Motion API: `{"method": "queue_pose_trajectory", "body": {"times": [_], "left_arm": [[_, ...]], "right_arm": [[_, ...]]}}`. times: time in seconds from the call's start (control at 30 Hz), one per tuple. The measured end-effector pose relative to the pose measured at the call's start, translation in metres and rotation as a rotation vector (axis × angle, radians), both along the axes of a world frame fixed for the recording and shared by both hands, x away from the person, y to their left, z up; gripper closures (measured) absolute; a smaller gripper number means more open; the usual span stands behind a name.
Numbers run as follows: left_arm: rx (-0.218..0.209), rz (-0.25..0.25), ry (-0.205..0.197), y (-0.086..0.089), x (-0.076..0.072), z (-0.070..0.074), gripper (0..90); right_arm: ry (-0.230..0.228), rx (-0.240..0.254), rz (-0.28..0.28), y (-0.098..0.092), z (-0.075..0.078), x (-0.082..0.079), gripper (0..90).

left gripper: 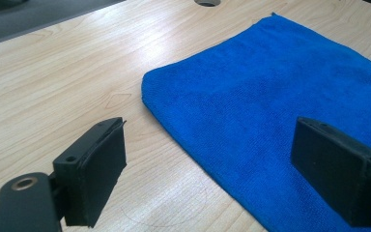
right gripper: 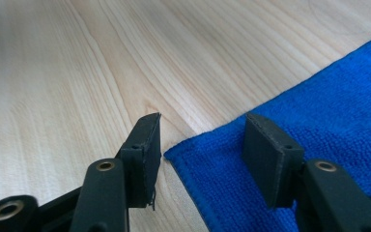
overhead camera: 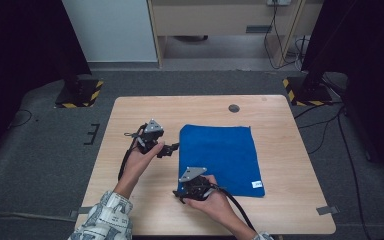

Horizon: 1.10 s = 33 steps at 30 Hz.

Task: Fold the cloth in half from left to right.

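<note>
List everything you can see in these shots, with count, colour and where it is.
cloth: one, blue, flat on the table right of centre, white tag at its near right corner
table: one, light wood, centre of the high view
cable hole: one, dark, far edge of the table
stand bases: two, black with yellow stripes, on the floor at the table's far corners
left gripper: one, black, open at the cloth's left edge
right gripper: one, black, open, straddling the cloth's near left corner
sleeve: one, patterned white, bottom left

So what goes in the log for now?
left gripper: open, straddling edge of blue terry cloth | right gripper: open at cloth corner
</note>
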<state>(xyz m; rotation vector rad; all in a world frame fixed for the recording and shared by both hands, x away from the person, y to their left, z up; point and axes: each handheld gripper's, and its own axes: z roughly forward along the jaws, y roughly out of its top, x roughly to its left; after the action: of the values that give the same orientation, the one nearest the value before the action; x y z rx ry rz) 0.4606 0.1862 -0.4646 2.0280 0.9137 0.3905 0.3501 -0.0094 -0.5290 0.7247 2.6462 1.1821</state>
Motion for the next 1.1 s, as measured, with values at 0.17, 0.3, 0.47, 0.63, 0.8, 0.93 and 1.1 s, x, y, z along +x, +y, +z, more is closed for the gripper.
{"method": "queue_pose_trajectory", "body": {"times": [0.17, 0.3, 0.47, 0.63, 0.8, 0.93, 1.1], "left_arm": [[0.003, -0.001, 0.004, -0.001, 0.000, -0.001, 12.1], [0.010, -0.005, 0.007, -0.002, -0.001, -0.002, 12.1], [-0.008, 0.000, 0.006, -0.001, 0.001, -0.001, 12.1], [0.002, 0.002, 0.004, -0.001, 0.011, 0.001, 13.0], [0.012, 0.025, 0.010, -0.003, 0.028, -0.004, 17.1], [0.059, 0.055, 0.006, -0.011, 0.045, -0.009, 25.5], [0.151, 0.085, -0.005, -0.015, 0.063, -0.013, 40.9]], "right_arm": [[-0.020, -0.012, -0.013, 0.000, -0.002, -0.001, 57.1], [-0.047, -0.021, -0.045, -0.004, -0.002, 0.003, 78.6], [-0.018, 0.016, -0.062, -0.008, -0.001, 0.006, 86.8], [-0.007, 0.049, -0.027, -0.004, 0.006, -0.003, 86.9], [0.019, 0.058, 0.002, -0.001, 0.007, -0.010, 86.8], [0.026, 0.071, 0.023, 0.002, 0.009, -0.013, 86.8], [0.027, 0.070, 0.039, 0.004, 0.010, -0.016, 86.7]]}}
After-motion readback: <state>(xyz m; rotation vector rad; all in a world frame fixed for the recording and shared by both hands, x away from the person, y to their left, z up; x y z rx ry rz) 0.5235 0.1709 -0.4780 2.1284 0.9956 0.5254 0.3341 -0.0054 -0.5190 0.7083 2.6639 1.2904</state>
